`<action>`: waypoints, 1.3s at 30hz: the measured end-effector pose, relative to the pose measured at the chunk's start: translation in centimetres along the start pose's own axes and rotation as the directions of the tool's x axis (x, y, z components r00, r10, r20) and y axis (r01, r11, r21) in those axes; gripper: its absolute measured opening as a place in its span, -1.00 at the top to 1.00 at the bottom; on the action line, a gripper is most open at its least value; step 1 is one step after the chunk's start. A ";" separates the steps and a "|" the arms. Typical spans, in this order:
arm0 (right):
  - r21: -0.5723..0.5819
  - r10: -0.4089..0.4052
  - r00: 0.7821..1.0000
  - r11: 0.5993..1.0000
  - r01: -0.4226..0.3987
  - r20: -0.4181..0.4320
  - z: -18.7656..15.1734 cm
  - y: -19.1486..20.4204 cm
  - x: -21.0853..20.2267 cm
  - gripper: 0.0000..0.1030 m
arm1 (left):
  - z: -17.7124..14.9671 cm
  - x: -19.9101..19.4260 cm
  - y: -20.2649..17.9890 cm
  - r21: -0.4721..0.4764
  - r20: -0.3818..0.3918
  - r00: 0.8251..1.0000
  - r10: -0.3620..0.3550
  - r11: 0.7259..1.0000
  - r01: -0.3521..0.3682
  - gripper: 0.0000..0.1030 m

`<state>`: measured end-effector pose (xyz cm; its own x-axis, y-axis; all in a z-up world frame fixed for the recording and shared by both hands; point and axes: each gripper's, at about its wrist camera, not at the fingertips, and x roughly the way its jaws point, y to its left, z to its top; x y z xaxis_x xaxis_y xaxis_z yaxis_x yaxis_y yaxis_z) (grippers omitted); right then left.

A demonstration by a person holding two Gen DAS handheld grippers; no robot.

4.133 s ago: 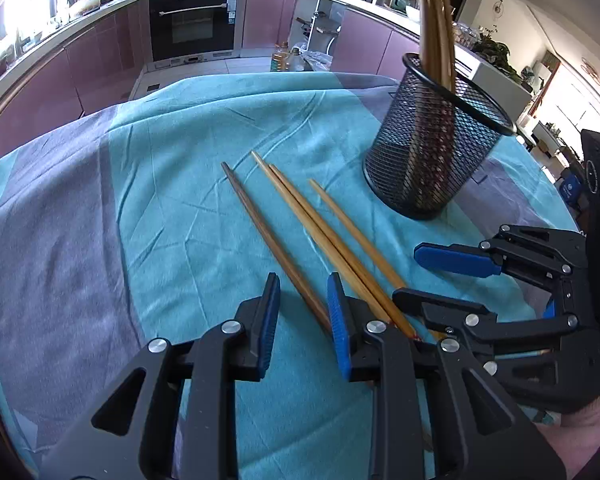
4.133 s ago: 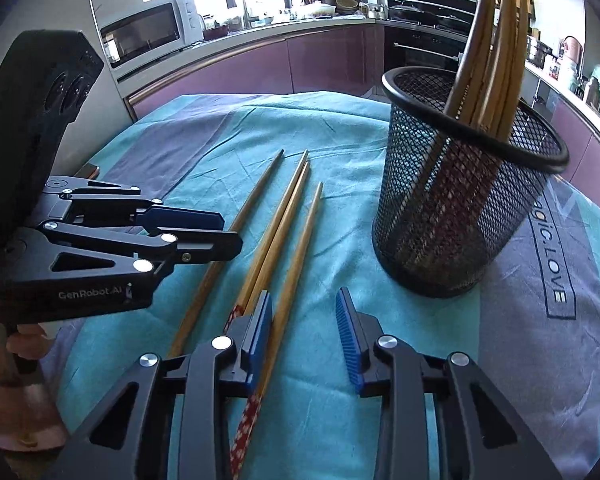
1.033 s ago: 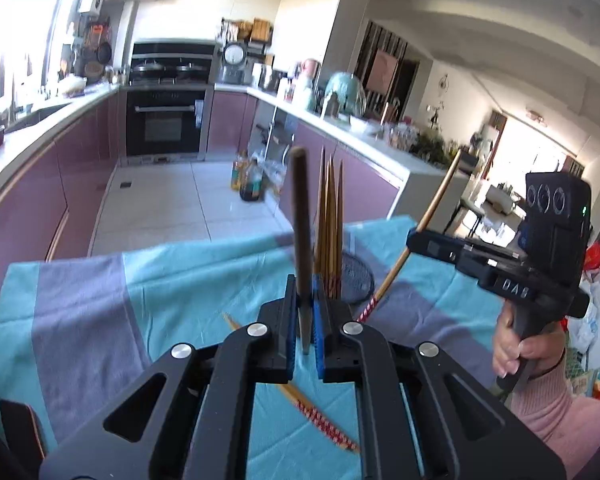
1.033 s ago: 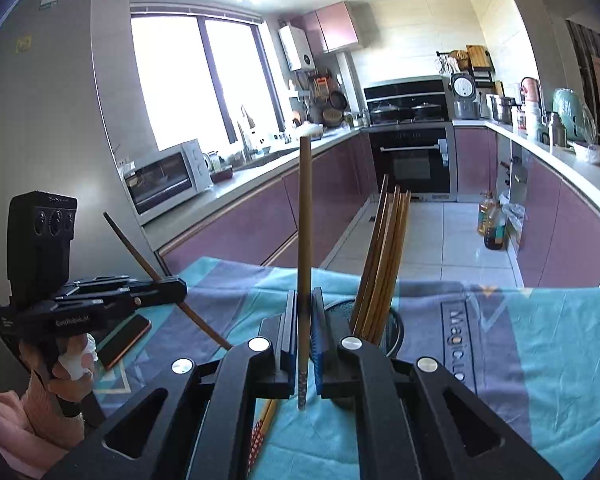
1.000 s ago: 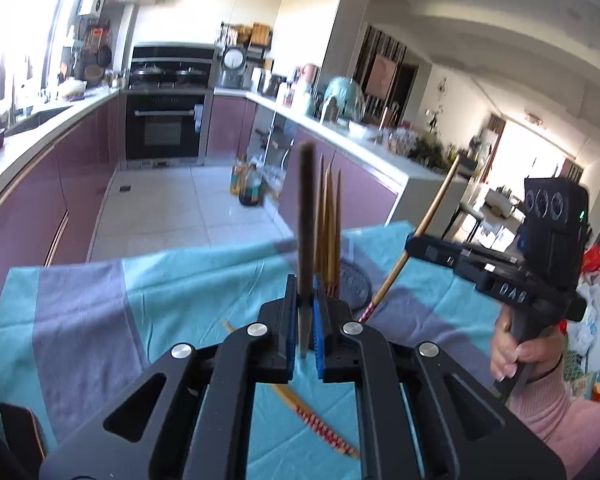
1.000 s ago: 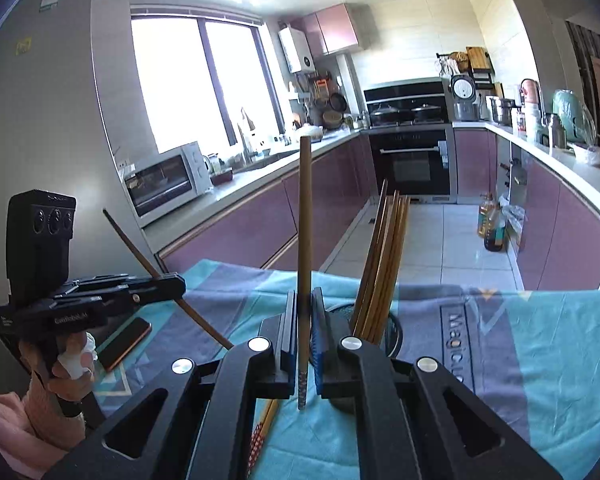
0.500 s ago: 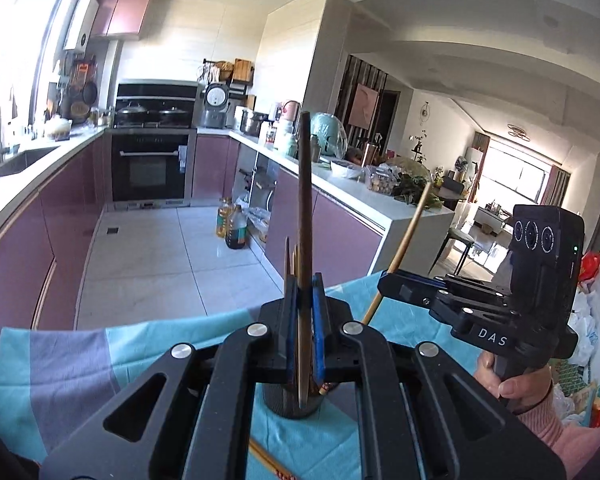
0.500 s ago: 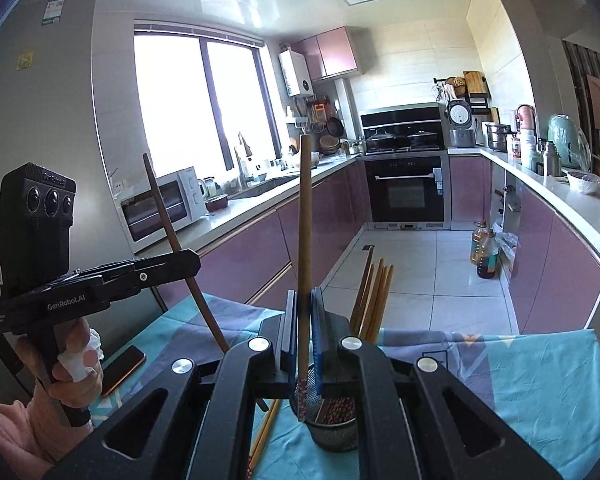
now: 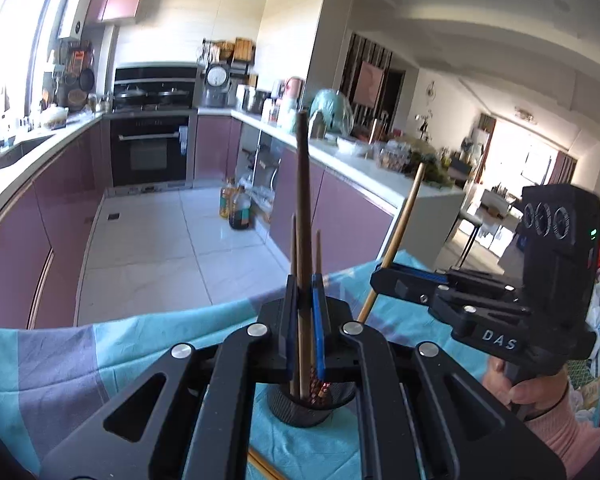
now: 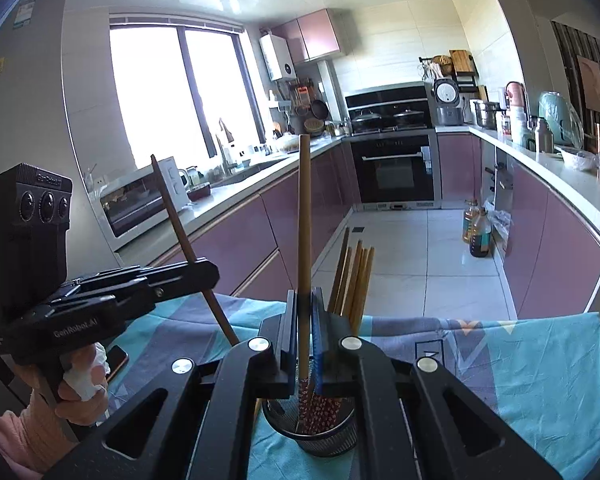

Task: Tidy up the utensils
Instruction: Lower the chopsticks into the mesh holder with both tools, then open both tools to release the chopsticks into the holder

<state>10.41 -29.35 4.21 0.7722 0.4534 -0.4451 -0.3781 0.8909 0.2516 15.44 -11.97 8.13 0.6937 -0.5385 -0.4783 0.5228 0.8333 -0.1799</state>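
Observation:
My left gripper (image 9: 303, 328) is shut on a dark brown chopstick (image 9: 303, 208), held upright with its lower end inside the black mesh holder (image 9: 312, 410). My right gripper (image 10: 303, 336) is shut on a light bamboo chopstick (image 10: 304, 216) with a red patterned tip, also upright over the mesh holder (image 10: 316, 436). Several chopsticks (image 10: 354, 280) stand in the holder. Each gripper shows in the other's view: the right gripper (image 9: 384, 276) at right, the left gripper (image 10: 204, 270) at left.
The holder stands on a teal and grey tablecloth (image 9: 112, 356). A loose chopstick (image 9: 266, 466) lies on the cloth by the holder. A phone (image 10: 116, 358) lies at the table's left edge. Kitchen counters and an oven (image 10: 392, 168) are behind.
Both grippers picked chopsticks off the cloth and raised them upright. Over the last second both moved over the mesh holder, and the chopsticks' lower ends now reach down into it.

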 end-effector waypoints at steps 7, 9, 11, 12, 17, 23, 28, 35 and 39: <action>0.007 0.013 0.997 1.000 -0.012 -0.073 -1.1 0.1 2.1 0.89 | -1.1 1.8 -0.1 0.049 -0.082 0.997 0.002 0.999 0.002 0.86; 0.009 0.014 0.996 1.000 -0.013 -0.092 -1.3 -0.1 2.7 0.89 | -0.7 2.6 0.2 0.065 -0.115 0.993 -0.003 0.998 0.011 0.86; 0.012 0.011 0.994 1.000 -0.010 -0.110 -1.6 -0.2 3.3 0.89 | -0.8 3.4 0.5 0.073 -0.142 0.990 -0.005 0.997 0.016 0.86; 0.015 0.010 0.993 1.000 -0.008 -0.118 -1.7 -0.2 3.6 0.89 | -0.9 3.8 0.5 0.075 -0.160 0.987 0.002 0.997 0.010 0.86; 0.023 0.001 0.990 1.000 0.002 -0.142 -2.2 -0.3 4.4 0.89 | -1.0 6.0 1.4 0.054 -0.205 0.979 0.006 0.999 0.005 0.85; 0.038 -0.008 0.989 0.999 0.013 -0.145 -2.1 -0.7 4.9 0.85 | -0.7 7.5 2.1 0.055 -0.222 0.975 0.018 0.998 -0.006 0.84; 0.050 -0.012 0.989 0.999 0.019 -0.148 -2.3 -0.9 5.0 0.84 | -1.0 8.5 2.7 0.034 -0.229 0.973 0.011 0.999 -0.003 0.82; 0.054 -0.006 0.990 0.998 0.014 -0.138 -2.6 -0.8 4.5 0.84 | -2.0 7.4 3.3 0.023 -0.182 0.983 0.018 1.000 -0.015 0.53; 0.041 0.006 0.992 0.999 -0.001 -0.127 -2.9 -0.2 3.8 0.66 | -2.9 5.4 3.7 0.038 -0.126 0.991 0.042 0.999 -0.037 0.36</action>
<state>11.91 -27.73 -0.04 0.6987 0.4586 -0.5491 -0.3574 0.8886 0.2874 19.67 -11.47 2.35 0.6467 -0.4832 -0.5902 0.5151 0.8473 -0.1294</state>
